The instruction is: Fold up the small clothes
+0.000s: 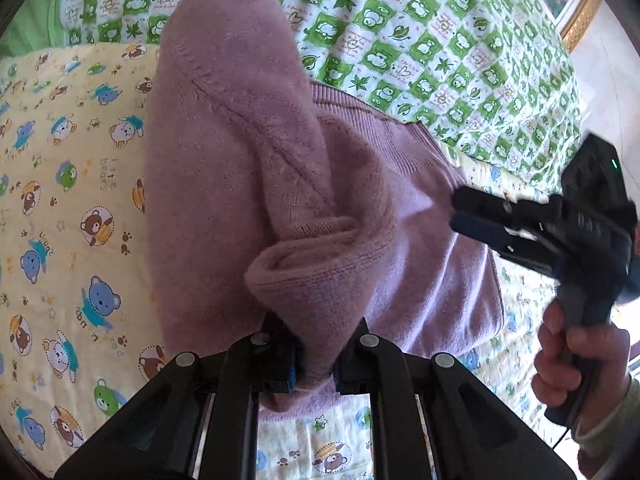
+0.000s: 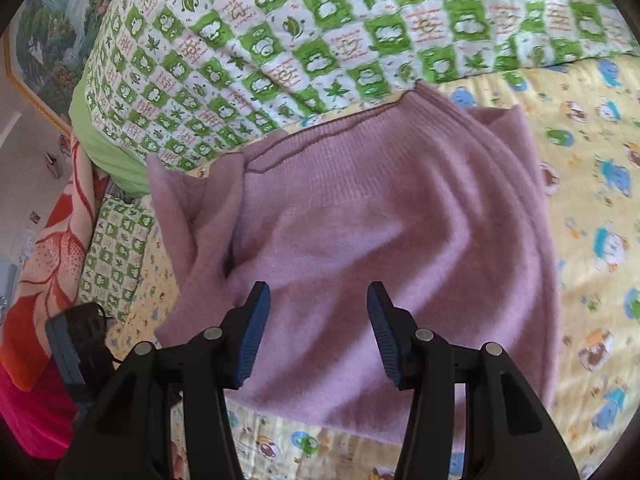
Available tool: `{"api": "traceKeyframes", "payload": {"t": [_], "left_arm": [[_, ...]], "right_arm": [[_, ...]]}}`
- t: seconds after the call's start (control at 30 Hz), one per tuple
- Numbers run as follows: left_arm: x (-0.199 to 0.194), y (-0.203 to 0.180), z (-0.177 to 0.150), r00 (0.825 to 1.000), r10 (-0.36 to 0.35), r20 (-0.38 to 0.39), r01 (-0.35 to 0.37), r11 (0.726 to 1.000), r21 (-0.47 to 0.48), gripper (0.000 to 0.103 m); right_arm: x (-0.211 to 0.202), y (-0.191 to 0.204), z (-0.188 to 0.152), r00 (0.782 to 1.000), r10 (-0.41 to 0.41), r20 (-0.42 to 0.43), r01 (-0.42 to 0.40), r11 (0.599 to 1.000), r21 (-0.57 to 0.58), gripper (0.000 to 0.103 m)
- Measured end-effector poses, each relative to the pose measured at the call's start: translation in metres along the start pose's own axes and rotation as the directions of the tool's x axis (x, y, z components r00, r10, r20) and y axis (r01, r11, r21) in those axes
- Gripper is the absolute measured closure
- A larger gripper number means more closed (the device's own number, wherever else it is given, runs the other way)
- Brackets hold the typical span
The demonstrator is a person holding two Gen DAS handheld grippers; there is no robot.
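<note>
Pink sweater [image 2: 384,240] flat on yellow bear-print sheet [image 2: 592,184], by green checked quilt [image 2: 320,40]. L gripper [image 1: 314,364] clamped on lifted sleeve [image 1: 240,152]. R gripper [image 2: 318,332] spread wide over sweater, holding nothing.

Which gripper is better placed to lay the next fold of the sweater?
Left. The left gripper is shut on the pink sweater, lifting its sleeve. The right gripper is open, holding nothing.

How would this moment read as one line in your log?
left tongs: shut on fuzzy pink knit sweater, sleeve lifted | right tongs: open above it
</note>
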State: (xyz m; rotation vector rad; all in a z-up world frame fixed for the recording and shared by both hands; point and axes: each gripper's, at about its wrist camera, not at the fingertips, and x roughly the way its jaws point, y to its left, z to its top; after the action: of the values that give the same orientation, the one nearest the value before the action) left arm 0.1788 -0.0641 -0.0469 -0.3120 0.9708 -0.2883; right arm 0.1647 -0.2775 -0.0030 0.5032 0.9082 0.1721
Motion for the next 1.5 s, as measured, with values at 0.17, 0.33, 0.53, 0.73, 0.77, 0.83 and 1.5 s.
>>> {"api": "traceKeyframes", "payload": {"t": [0.17, 0.33, 0.53, 0.73, 0.77, 0.83, 1.5], "left_arm": [[0.003, 0.004, -0.001, 1.0, -0.006, -0.008, 0.006, 1.0, -0.01, 0.092], [0.007, 0.006, -0.001, 1.0, -0.012, -0.013, 0.011, 0.999, -0.032, 0.092], [0.008, 0.01, -0.001, 1.0, -0.007, -0.023, 0.006, 1.0, -0.029, 0.092], [0.011, 0.002, 0.007, 1.0, 0.007, -0.022, -0.008, 1.0, -0.03, 0.092], [0.009, 0.001, 0.008, 1.0, 0.005, -0.021, -0.006, 0.999, -0.033, 0.092], [-0.001, -0.003, 0.011, 1.0, -0.006, 0.001, 0.006, 0.999, -0.034, 0.092], [0.078, -0.131, 0.001, 0.974, -0.131, -0.187, 0.171, 0.961, 0.216, 0.092]], "right_arm": [[0.037, 0.018, 0.028, 0.984, 0.167, -0.066, -0.167, 0.986, 0.003, 0.03], [0.085, 0.047, 0.057, 0.937, 0.301, -0.177, -0.306, 0.952, -0.006, 0.016], [0.138, 0.075, 0.077, 0.889, 0.348, -0.297, -0.364, 0.931, 0.0, 0.015], [0.155, 0.092, 0.092, 0.882, 0.364, -0.299, -0.384, 0.923, -0.006, 0.071], [0.158, 0.091, 0.093, 0.878, 0.367, -0.308, -0.382, 0.924, 0.01, 0.08], [0.155, 0.09, 0.096, 0.889, 0.342, -0.305, -0.358, 0.934, 0.003, 0.086], [-0.012, -0.087, 0.082, 0.998, 0.059, -0.032, -0.057, 0.998, 0.039, 0.087]]}}
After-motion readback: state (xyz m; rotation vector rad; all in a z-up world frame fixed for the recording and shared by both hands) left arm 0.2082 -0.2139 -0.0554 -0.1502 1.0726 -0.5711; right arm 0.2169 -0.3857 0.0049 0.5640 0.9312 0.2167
